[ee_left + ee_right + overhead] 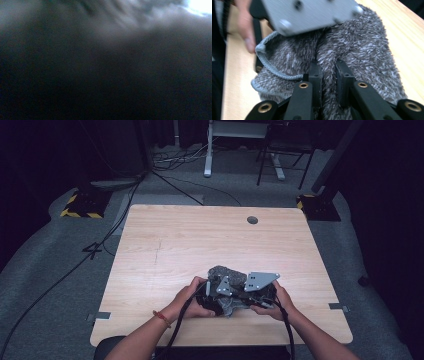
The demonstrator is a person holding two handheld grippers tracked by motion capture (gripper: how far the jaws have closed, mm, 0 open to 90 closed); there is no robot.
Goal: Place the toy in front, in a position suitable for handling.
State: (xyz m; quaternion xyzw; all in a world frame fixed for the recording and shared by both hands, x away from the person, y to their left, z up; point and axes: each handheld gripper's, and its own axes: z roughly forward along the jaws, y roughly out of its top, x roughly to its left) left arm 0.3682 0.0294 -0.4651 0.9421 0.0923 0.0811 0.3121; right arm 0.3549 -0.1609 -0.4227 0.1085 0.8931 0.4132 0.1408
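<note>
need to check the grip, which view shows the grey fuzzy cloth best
The right gripper view: the grey fuzzy cloth is close and sharp, a fold pinched by the right gripper. The high view shows it small, bunched between both grippers on the table. The left gripper view gives a dark grey blur.

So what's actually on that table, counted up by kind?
Fuzzy grey cloth: 1
Hand-held tongs: 2, the left tongs and the right tongs, both clamped on the cloth
Total: 3 things on the wooden table
</note>
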